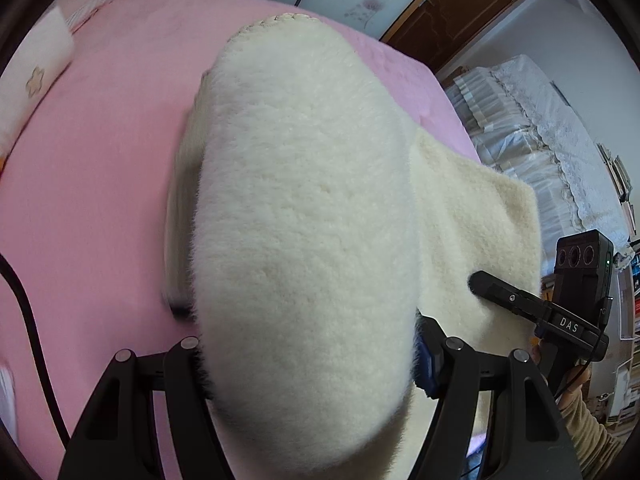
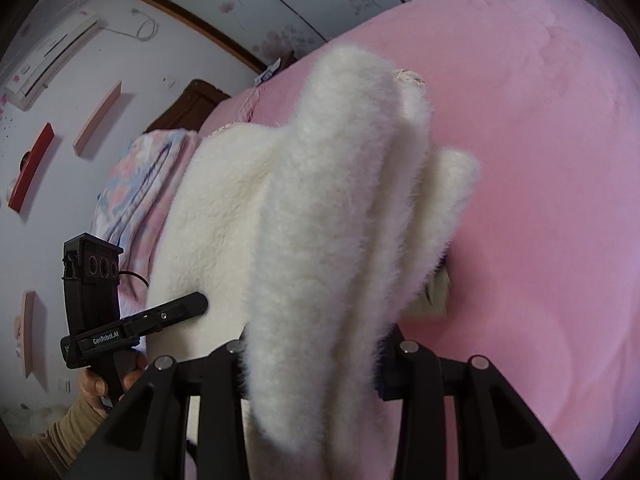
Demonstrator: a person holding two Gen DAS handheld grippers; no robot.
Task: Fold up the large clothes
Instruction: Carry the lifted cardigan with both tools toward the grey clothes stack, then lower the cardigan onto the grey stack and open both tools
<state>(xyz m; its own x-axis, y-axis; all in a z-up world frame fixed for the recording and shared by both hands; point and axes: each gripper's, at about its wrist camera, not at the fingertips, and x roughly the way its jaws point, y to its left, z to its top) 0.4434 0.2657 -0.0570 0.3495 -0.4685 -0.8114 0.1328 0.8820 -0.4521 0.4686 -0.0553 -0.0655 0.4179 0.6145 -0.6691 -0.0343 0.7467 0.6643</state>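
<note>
Both tongs, left tongs (image 1: 308,344) and right tongs (image 2: 316,344), clamped on thick folds of the cream fleece garment (image 1: 304,208), lifted over the pink bed (image 1: 100,168). Best carried level and together, then laid flat so the edges meet. Only from the right wrist: a floral quilt (image 2: 136,184) beyond the fleece.

Your lighting's even, soft daylight, no glare. Heavy fisheye bend and black vignette at the corners of both views. The white fleece garment (image 1: 304,216) is soft and blurred close to the lens; a smeared dark shadow sits under its left edge on the pink bedspread (image 1: 100,184).
</note>
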